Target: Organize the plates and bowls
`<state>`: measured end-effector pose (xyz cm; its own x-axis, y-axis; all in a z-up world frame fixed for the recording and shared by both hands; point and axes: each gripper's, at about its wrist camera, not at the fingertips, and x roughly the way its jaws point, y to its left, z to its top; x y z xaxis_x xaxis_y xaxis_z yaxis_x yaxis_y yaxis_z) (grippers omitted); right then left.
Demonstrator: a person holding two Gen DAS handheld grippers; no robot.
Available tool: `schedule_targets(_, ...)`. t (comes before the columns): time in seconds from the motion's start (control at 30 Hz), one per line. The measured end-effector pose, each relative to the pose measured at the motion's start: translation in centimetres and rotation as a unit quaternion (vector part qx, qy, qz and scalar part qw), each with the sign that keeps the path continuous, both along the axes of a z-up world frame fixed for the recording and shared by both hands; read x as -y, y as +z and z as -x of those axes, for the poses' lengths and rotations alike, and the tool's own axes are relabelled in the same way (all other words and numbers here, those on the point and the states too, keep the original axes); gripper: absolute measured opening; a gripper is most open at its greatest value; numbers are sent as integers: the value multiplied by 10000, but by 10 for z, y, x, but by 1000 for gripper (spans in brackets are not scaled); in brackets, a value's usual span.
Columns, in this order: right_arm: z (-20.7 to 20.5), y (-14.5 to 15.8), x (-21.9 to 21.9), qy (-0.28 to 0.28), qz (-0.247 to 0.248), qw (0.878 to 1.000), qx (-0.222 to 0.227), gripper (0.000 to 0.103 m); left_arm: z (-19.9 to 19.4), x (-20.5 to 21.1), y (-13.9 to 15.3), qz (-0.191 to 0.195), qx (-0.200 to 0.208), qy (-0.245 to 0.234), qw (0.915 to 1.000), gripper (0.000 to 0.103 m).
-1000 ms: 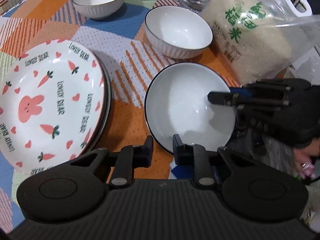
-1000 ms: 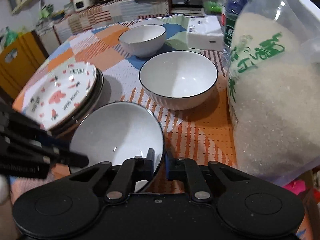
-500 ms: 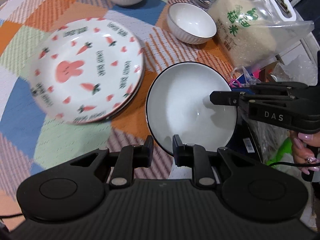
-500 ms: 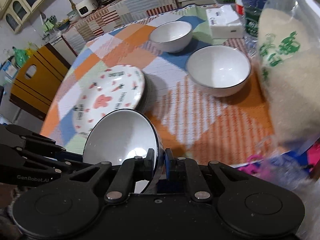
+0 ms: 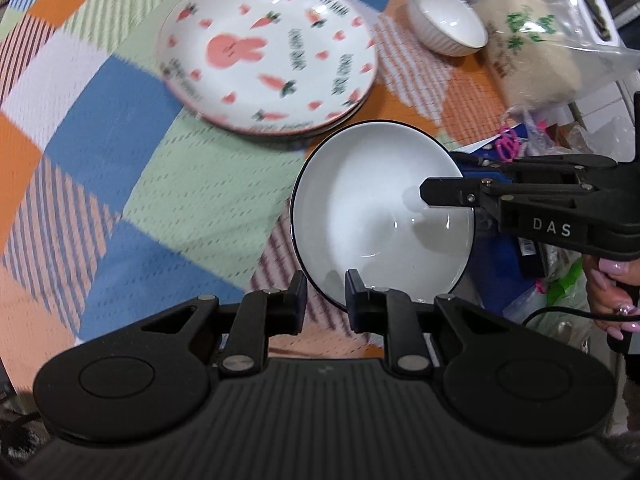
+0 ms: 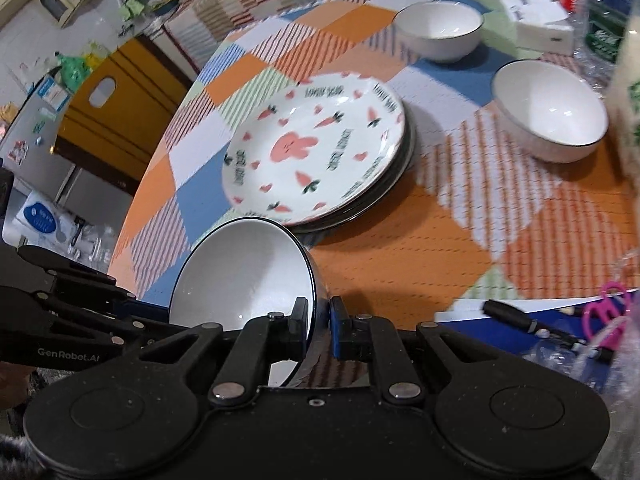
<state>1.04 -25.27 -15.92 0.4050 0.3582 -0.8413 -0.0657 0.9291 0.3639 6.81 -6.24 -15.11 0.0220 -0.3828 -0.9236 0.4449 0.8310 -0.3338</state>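
Held item: white dark-rimmed ceramic bowl (image 5: 372, 216), tilted, apparently clear of patchwork-cloth tabletop (image 5: 132, 168).
Left hand-held gripper (image 5: 325, 294): pinching bowl's near rim.
Right hand-held gripper (image 6: 319, 330): pinching opposite rim.
Nearby: rabbit-and-carrot printed plate stack (image 6: 316, 148), just beyond bowl.

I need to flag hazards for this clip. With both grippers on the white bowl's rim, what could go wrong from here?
1. The white bowl hangs tilted off the table, pinched only at its thin rim by the left gripper and right gripper; if the hands pull apart, it may slip or crack.
2. The bunny plate stack lies close ahead; the bowl could knock it.
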Motion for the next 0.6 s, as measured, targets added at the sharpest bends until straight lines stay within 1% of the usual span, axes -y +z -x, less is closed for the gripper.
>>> schedule_targets(0.13,-8,-15,-11,55,72,9997,-214,15,-7,-8,-18,-24,-200,225,9995,19)
schedule_targets(0.3,-17,-30,-18,79,205,9992,-335,15,-12,-9,-35,-69,-296,326,9990,19)
schedule_targets(0.43,-21,-37,-21,123,454,9984,-301,14,-15,-9,-38,71,-391,373,9985,19)
schedule_targets(0.53,-23,-40,-22,139,513,9981,-305,16,-16,-7,-39,16,-385,379,9985,19)
schedule_targets(0.6,-22,-38,-23,198,524,9982,-205,18,-17,-5,-37,-22,-326,395,9987,19)
